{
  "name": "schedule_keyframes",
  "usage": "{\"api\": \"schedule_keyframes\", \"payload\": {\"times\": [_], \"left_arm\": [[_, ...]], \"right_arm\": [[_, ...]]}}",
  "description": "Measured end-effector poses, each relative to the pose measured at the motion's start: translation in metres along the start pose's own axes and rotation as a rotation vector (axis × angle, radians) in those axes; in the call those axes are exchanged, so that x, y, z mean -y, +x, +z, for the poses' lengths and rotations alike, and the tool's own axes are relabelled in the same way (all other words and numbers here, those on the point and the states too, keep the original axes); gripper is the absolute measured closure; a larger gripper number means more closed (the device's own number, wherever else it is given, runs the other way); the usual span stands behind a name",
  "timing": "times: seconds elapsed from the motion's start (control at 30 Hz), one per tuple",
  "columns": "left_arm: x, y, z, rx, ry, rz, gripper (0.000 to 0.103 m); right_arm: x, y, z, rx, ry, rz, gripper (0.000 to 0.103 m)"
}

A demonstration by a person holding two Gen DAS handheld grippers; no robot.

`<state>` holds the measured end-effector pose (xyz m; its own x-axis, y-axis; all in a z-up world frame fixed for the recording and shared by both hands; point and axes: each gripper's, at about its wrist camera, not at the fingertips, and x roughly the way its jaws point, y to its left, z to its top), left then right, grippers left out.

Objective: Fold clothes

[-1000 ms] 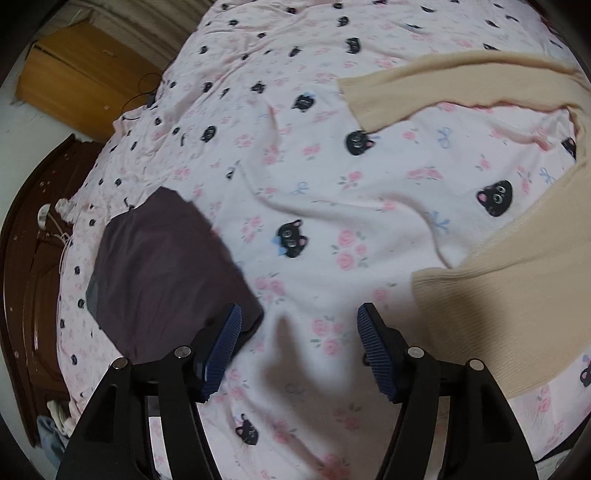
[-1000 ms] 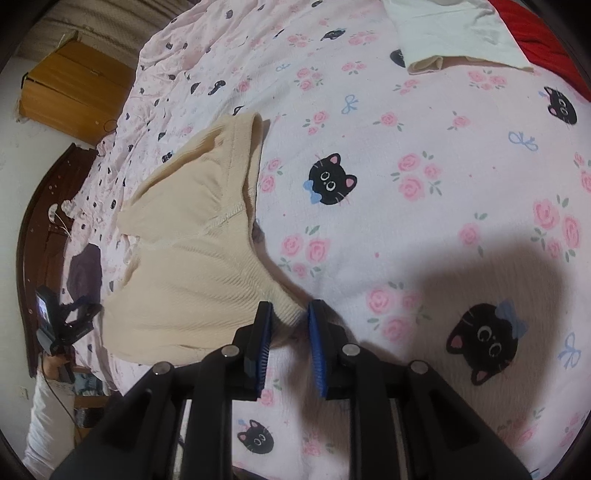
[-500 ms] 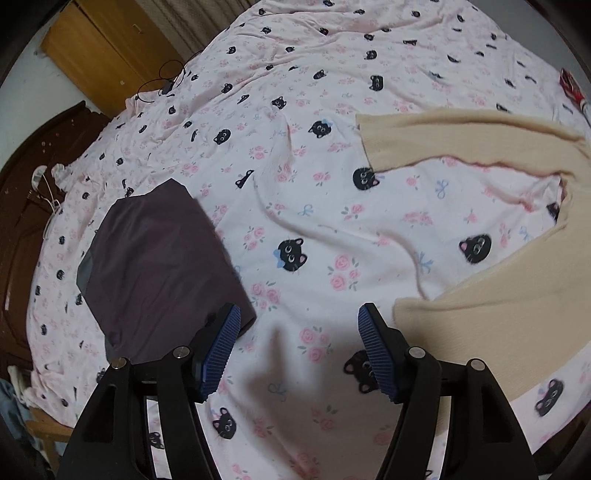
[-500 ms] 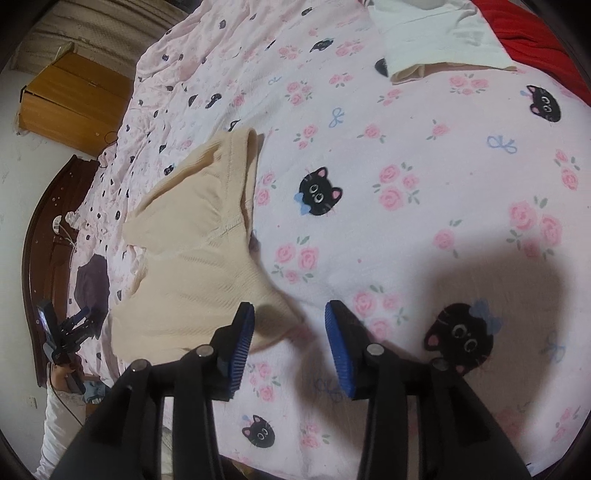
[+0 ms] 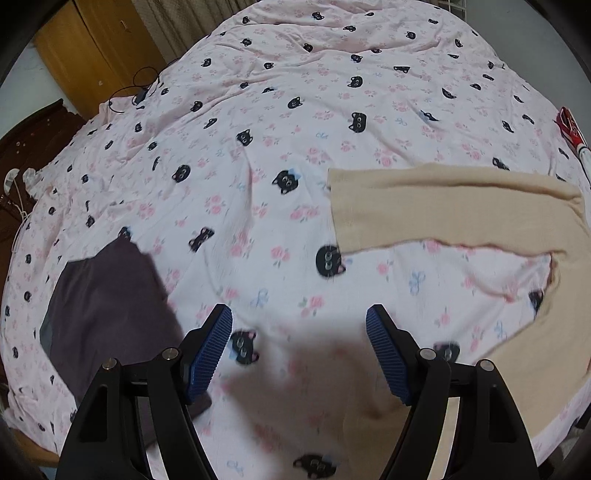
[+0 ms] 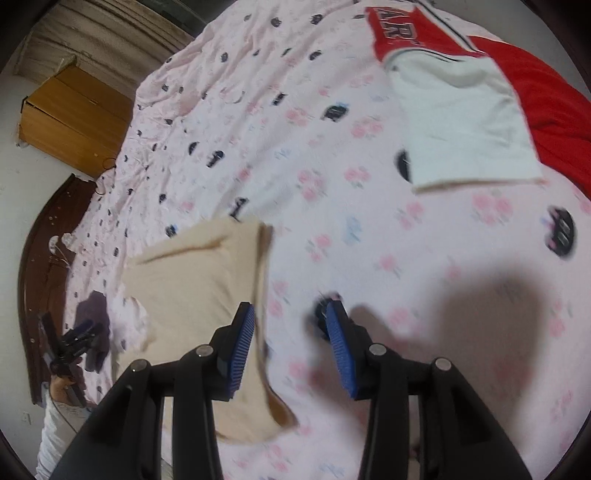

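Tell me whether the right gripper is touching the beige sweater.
Apart. The right wrist view shows the right gripper with open jaws, just opened, nothing between them; the beige sweater lies flat on the bedsheet beneath them.

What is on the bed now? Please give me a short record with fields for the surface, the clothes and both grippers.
surface: bed sheet, pink with black cats and roses
beige sweater: spread flat, one sleeve stretched out
dark garment: folded, apart from the sweater
red jersey: at the far side, partly under a white garment
left gripper: open, nothing between its pads, jaws just opening
right gripper: open, holds nothing, above the sweater's edge, jaws just opened
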<state>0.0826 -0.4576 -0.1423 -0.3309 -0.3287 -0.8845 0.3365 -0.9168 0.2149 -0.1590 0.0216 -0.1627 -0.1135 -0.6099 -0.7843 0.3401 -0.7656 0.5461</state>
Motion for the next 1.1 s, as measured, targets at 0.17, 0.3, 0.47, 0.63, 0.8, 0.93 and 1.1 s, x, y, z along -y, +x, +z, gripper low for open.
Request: {"api": "schedule_keyframes", "payload": {"times": [0.17,0.3,0.47,0.63,0.8,0.93,1.1], "left_arm": [[-0.004,0.017,0.027,-0.008,-0.023,-0.023,0.032],[-0.004,0.033,0.043,-0.012,-0.015,-0.019,0.032],[0.002,0.054,0.063,-0.02,-0.003,0.019,0.032],[0.003,0.048,0.058,-0.008,-0.049,-0.026,0.032],[0.0,0.009,0.013,0.035,-0.018,-0.014,0.032],[-0.004,-0.02,-0.037,0.042,-0.01,0.004,0.032],[-0.008,-0.033,-0.093,0.004,-0.065,-0.031,0.032]], "right_arm": [[-0.013,0.033,0.025,-0.022,-0.022,0.048,0.056],[-0.019,0.053,0.028,-0.031,-0.068,0.045,0.055],[-0.019,0.065,0.031,-0.028,-0.093,0.03,0.056],[-0.014,0.061,0.03,-0.069,-0.102,0.045,0.057],[-0.017,0.042,0.017,-0.15,-0.165,0.049,0.051],[-0.01,0.029,-0.007,-0.218,-0.162,0.064,0.051],[0.002,0.021,-0.041,-0.265,-0.129,0.079,0.05]]}}
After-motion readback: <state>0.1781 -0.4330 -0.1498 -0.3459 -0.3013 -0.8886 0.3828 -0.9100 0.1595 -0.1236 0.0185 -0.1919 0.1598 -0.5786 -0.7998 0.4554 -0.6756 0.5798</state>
